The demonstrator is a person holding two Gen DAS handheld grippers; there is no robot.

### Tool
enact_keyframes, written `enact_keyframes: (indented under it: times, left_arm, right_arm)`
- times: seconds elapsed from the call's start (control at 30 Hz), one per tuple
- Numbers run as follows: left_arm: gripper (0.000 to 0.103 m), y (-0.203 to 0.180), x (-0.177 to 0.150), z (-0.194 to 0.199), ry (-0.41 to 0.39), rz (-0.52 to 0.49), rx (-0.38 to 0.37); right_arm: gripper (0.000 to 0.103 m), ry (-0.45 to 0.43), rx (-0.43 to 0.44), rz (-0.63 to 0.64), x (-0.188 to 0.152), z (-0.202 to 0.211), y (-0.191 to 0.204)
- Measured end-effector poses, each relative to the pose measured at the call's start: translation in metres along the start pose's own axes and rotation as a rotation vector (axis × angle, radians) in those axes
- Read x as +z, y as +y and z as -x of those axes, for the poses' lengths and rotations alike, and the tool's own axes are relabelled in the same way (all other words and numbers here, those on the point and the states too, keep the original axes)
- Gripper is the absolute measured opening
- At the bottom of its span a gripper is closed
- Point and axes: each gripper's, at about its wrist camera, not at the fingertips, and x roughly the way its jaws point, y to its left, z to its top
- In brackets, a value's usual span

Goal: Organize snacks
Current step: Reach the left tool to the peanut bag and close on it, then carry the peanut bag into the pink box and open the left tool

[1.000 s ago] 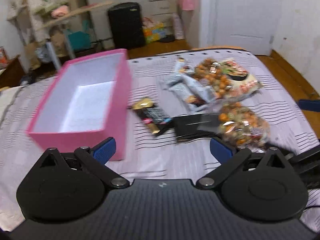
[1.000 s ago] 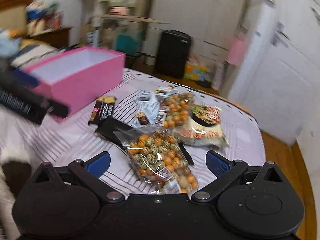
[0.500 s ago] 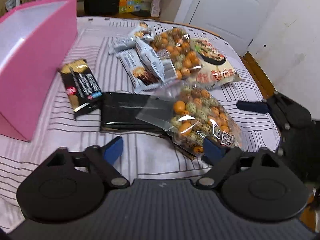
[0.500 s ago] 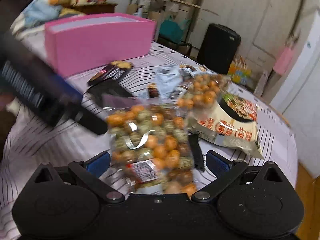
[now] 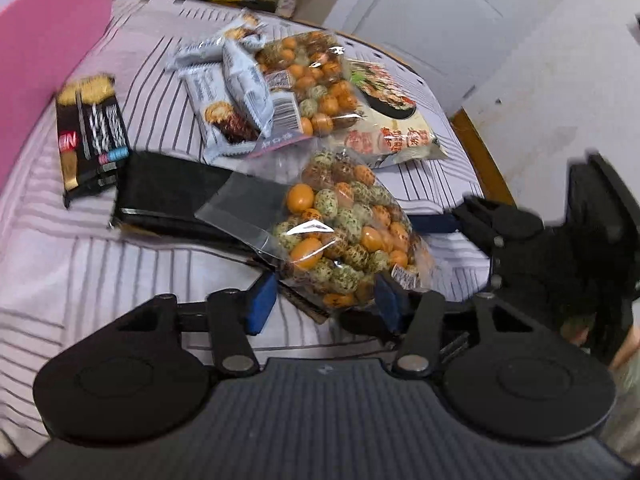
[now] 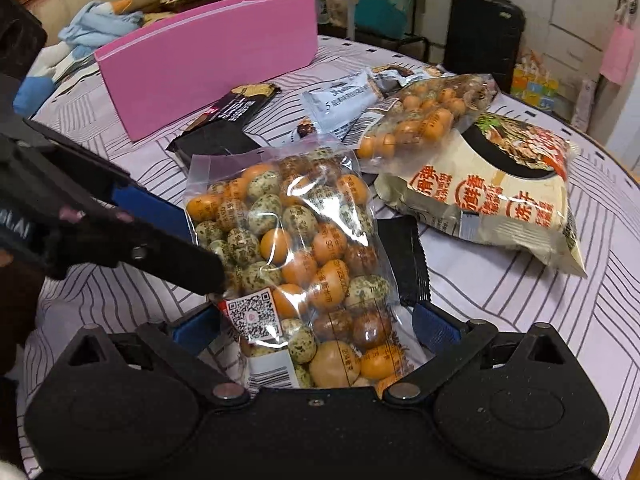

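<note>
A clear bag of orange and speckled coated nuts [image 5: 340, 236] [image 6: 296, 248] lies on the striped bed. My left gripper [image 5: 324, 300] straddles its near side, blue pads touching the bag, jaws partly closed. My right gripper [image 6: 316, 330] straddles its bottom end from the other side, pads against the bag. Each gripper shows in the other's view: the right one [image 5: 520, 232], the left one [image 6: 100, 216]. The pink box [image 6: 208, 64] [image 5: 44, 40] stands behind at the left.
A second nut bag [image 6: 424, 120], a noodle pack [image 6: 500, 184], grey biscuit packs [image 5: 228, 92], a black-gold bar [image 5: 90, 132] and a flat black pack [image 5: 168, 192] lie around. The bed edge and wooden floor [image 5: 484, 160] are on the right.
Both grippers moved in on the near nut bag from opposite sides. The left gripper swung right, away from the pink box, and its jaws narrowed around the bag.
</note>
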Motion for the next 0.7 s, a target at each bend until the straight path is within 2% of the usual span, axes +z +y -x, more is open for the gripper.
enact_keyframes:
  times: [0.17, 0.27, 0.33, 0.4, 0.5, 0.63, 0.7]
  left_arm:
    - [0.057, 0.005, 0.000, -0.005, -0.006, 0.051, -0.018]
    - [0.057, 0.013, -0.001, -0.003, 0.016, 0.094, -0.067]
    - [0.057, 0.019, -0.001, -0.005, 0.058, 0.117, -0.096]
    - [0.057, 0.025, -0.005, -0.005, 0.058, 0.141, -0.114]
    - [0.055, 0.028, -0.009, -0.002, 0.051, 0.135, -0.123]
    - [0.049, 0.033, -0.009, 0.002, 0.058, 0.139, -0.124]
    - [0.049, 0.037, -0.008, 0.001, 0.071, 0.155, -0.136]
  right_arm:
    - [0.101, 0.003, -0.074, -0.087, -0.002, 0.003, 0.012]
    - [0.097, 0.014, -0.094, -0.181, 0.002, 0.005, 0.019]
    - [0.096, 0.033, -0.154, -0.267, 0.002, 0.005, 0.028]
    - [0.096, 0.040, -0.224, -0.356, 0.004, 0.004, 0.040]
    - [0.097, -0.011, -0.198, -0.473, 0.002, 0.007, 0.049]
    - [0.101, -0.029, -0.179, -0.468, -0.005, 0.008, 0.054]
    - [0.101, -0.018, -0.201, -0.417, -0.007, 0.006, 0.063]
